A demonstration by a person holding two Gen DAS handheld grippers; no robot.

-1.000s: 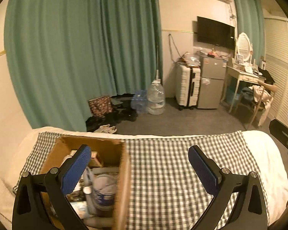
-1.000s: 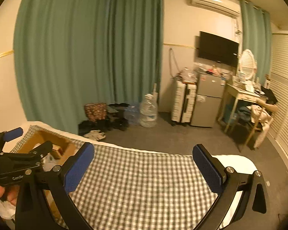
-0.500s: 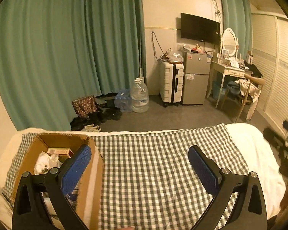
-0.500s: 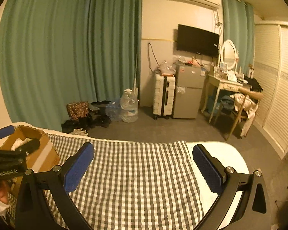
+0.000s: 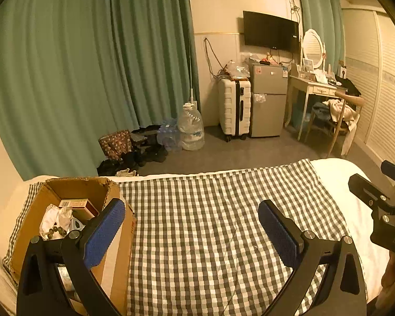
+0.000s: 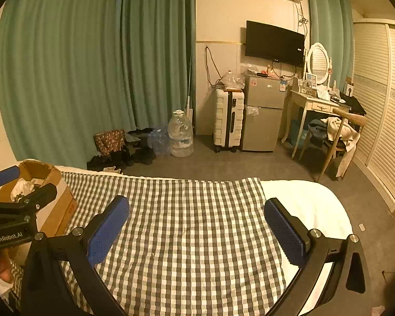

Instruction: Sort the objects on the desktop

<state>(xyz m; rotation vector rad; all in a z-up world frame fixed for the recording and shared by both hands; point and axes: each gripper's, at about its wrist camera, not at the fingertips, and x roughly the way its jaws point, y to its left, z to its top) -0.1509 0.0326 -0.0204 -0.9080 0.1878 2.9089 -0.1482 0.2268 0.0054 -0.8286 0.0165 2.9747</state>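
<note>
An open cardboard box (image 5: 52, 192) stands at the left end of a checked cloth (image 5: 210, 223) on a bed. Inside it I see a small red and white carton (image 5: 75, 205), crumpled white paper and a string of dark beads. My left gripper (image 5: 192, 226) is open and empty, its left finger hanging over the box's right wall. My right gripper (image 6: 197, 223) is open too, over the bare cloth with nothing between its blue pads. In the right wrist view the box (image 6: 63, 202) sits at the far left, behind the other gripper's black fingers.
White bedding (image 6: 308, 205) shows past the cloth's right edge. Beyond the bed lie grey floor, green curtains, a water jug (image 5: 191, 129), shoes, a white suitcase (image 5: 234, 108), a small fridge, a dressing table and a chair (image 6: 339, 137).
Both cameras have risen and swung back and forth. The left gripper has drawn up out of the box, so the box now sits smaller and lower left. Both grippers stay open.
</note>
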